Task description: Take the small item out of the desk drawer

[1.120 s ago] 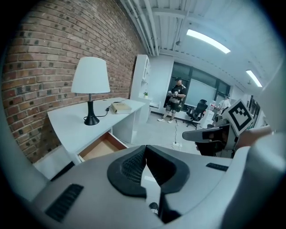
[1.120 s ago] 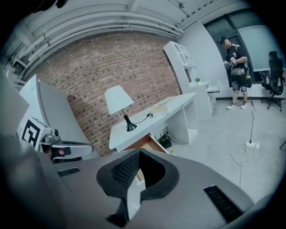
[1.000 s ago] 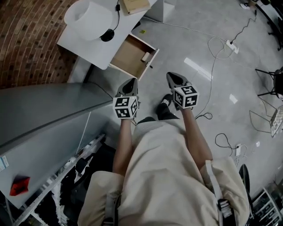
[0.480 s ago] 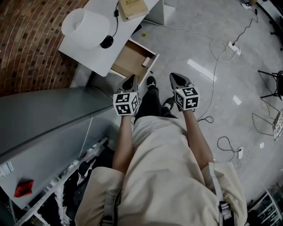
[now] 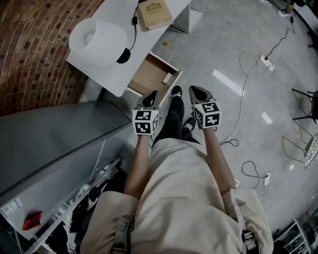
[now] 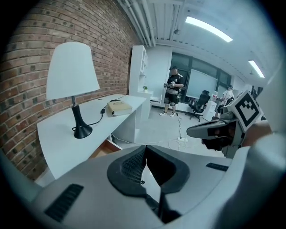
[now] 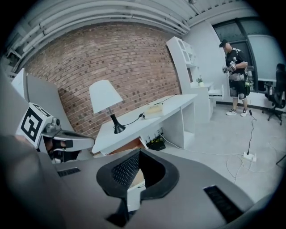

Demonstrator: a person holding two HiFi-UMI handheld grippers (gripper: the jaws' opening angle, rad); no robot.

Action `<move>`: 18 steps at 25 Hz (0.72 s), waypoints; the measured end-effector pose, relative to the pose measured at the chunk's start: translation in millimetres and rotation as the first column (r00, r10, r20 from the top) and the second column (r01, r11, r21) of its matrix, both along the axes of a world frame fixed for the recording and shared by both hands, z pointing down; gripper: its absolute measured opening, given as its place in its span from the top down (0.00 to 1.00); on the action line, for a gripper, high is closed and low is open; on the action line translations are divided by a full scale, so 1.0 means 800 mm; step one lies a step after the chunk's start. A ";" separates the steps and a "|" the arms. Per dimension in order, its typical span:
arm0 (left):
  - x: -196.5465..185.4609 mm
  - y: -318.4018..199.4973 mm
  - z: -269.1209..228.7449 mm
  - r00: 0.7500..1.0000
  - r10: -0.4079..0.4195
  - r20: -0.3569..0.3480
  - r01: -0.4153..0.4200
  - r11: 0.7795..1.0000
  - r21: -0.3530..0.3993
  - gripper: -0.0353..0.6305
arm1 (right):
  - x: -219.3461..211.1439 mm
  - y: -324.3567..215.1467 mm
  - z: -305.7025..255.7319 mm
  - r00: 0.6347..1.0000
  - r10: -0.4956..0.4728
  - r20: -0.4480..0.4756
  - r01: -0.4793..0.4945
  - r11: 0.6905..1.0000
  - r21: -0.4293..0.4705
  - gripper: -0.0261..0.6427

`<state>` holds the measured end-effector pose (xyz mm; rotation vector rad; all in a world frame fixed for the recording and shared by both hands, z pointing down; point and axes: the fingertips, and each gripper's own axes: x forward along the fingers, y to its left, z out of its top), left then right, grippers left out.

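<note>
The white desk (image 5: 112,74) has its wooden drawer (image 5: 149,75) pulled open, and a small pale item (image 5: 167,78) lies at the drawer's front right corner. My left gripper (image 5: 151,94) is shut and empty, its tip just short of the drawer's front edge. My right gripper (image 5: 193,89) is level with it to the right, over the floor, also shut and empty. In the left gripper view the shut jaws (image 6: 145,146) point past the desk, with the drawer (image 6: 100,150) low at left. In the right gripper view the jaws (image 7: 139,150) point at the drawer (image 7: 127,146).
A white-shaded lamp (image 5: 97,34) and a book (image 5: 155,14) stand on the desk. A grey surface (image 5: 49,134) runs along the left. Cables and a power strip (image 5: 265,62) lie on the floor at right. The person's feet (image 5: 175,94) are between the grippers. Another person (image 6: 173,91) stands far off.
Both grippers and the person have moved toward the desk, so the left gripper's tip now sits close to the drawer front. Both pairs of jaws stay shut.
</note>
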<state>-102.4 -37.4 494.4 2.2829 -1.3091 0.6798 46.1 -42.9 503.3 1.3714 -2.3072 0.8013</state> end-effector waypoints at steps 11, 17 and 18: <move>0.018 -0.109 0.050 0.999 0.007 -0.038 -0.010 0.997 -0.079 0.92 | -0.004 -0.134 0.025 0.992 0.124 -0.003 -0.124 0.992 -0.021 0.92; 0.031 -0.148 0.107 0.998 0.010 -0.054 -0.017 0.992 -0.128 0.92 | -0.024 -0.139 0.059 0.999 0.045 -0.018 -0.046 0.997 -0.056 0.92; 0.030 -0.151 0.120 0.999 0.010 -0.051 -0.017 0.990 -0.139 0.92 | -0.027 -0.137 0.068 0.999 0.036 -0.016 -0.037 0.997 -0.067 0.92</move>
